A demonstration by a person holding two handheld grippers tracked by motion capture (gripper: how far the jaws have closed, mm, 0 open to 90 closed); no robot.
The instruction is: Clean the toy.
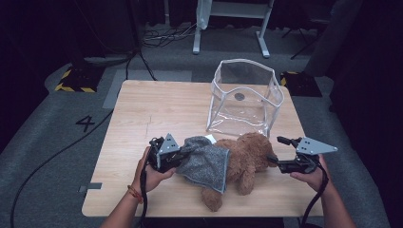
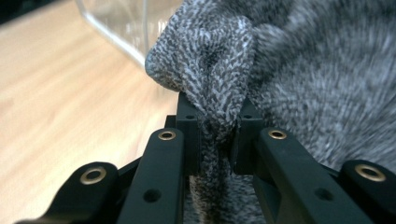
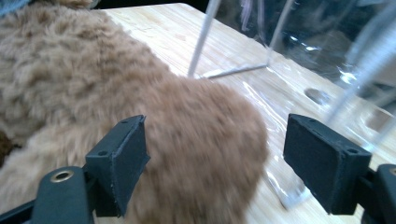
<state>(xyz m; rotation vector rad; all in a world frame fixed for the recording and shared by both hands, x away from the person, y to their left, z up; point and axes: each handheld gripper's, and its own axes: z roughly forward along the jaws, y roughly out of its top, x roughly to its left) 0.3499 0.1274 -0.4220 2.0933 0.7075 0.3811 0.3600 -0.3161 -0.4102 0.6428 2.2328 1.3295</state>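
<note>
A brown plush toy (image 1: 249,154) lies on the wooden table (image 1: 157,109) near the front edge, with a grey knitted cloth (image 1: 206,161) draped over its left part. My left gripper (image 1: 182,154) is at the cloth's left edge, shut on a bunched fold of it. In the left gripper view the cloth (image 2: 280,70) is pinched between the pads of the left gripper (image 2: 217,121). My right gripper (image 1: 274,149) is at the toy's right end, jaws wide open. In the right gripper view the toy's fur (image 3: 70,70) bulges between the pads of the right gripper (image 3: 219,158), apart from both.
A clear plastic bag with white trim (image 1: 244,97) stands open-topped just behind the toy. It is also in the right gripper view (image 3: 327,46) and the left gripper view (image 2: 121,23). Bare table lies to the left. Cables run on the grey floor.
</note>
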